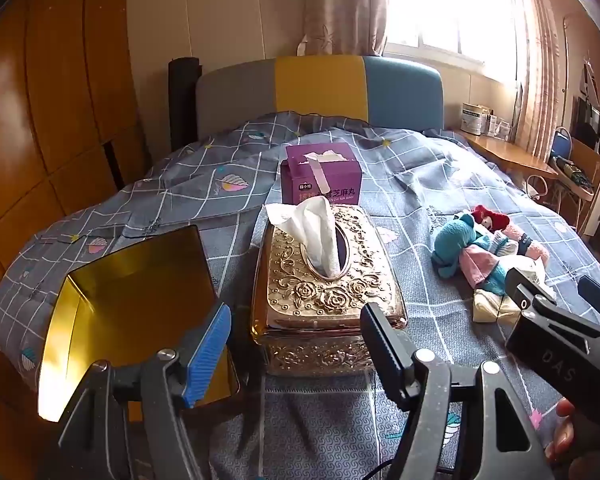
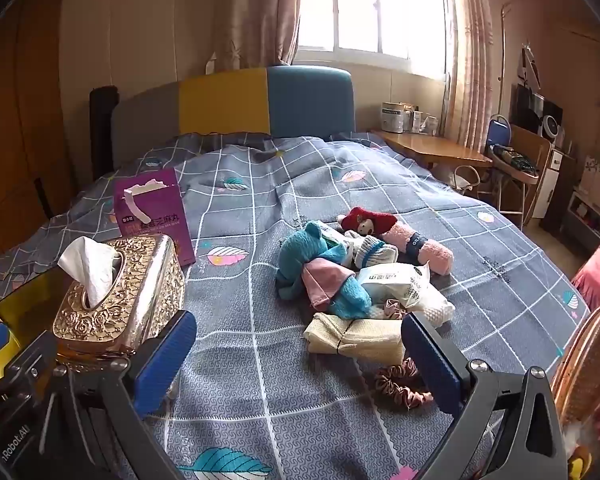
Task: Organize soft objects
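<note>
Claws first: the left claw (image 1: 296,340) stands with its jaws well apart and nothing between them, poised above the near edge of the bed (image 1: 228,168), in front of the gold tissue box (image 1: 324,292). The right claw (image 2: 300,354) stands at its widest and holds nothing either; between its blue pads (image 2: 168,354) the near end of the pile shows, with no pad touching any piece.

Closest to the right claw lies a pink scrunchie (image 2: 400,384) on the bedspread, just beside the right pad. Just beyond it a folded cream cloth (image 2: 356,338) marks the near end of the pile. Behind that sit a white wipes pack (image 2: 400,280), a pink cloth (image 2: 324,282) and a teal plush toy (image 2: 312,254), all touching or overlapping. Farther back lie a striped sock (image 2: 374,250), a rolled pink towel (image 2: 428,246) and a small red-hooded doll (image 2: 366,220). The whole pile lies toward the right side of the bed, about midway up it.

On the left side, the tissue box stands near the near edge with a white tissue (image 1: 312,232) poking up. An open gold tin (image 1: 140,300) sits just left of it, at the bed's near left corner. A purple carton (image 1: 320,176) stands upright right behind the tissue box.
</note>
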{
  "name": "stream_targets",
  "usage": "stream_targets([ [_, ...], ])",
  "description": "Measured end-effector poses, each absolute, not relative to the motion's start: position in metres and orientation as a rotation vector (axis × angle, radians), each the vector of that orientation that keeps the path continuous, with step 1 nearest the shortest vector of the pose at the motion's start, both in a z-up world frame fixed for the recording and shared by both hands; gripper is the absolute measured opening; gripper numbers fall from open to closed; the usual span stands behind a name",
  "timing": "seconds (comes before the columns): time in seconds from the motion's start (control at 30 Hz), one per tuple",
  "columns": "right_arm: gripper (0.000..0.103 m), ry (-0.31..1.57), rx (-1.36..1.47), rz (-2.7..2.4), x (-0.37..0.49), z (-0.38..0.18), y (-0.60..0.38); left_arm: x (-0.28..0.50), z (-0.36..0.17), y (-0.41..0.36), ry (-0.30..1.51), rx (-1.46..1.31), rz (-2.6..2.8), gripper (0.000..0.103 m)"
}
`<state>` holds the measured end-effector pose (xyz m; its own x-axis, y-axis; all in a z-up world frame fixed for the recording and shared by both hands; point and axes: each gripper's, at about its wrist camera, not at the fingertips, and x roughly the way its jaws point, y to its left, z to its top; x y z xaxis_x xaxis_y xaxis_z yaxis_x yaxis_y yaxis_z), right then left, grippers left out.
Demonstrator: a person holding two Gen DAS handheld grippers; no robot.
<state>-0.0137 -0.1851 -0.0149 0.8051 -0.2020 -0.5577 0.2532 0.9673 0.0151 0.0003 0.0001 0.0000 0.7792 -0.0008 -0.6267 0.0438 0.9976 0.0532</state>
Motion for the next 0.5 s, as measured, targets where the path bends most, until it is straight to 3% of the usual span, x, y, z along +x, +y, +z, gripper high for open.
stream_targets([
  [0.5, 0.103, 0.587, 0.09, -0.244, -0.0132, -0.0149, -0.1848, -0.0021, -0.0002, -0.0018, 0.672, 0.073, -0.018, 0.068],
])
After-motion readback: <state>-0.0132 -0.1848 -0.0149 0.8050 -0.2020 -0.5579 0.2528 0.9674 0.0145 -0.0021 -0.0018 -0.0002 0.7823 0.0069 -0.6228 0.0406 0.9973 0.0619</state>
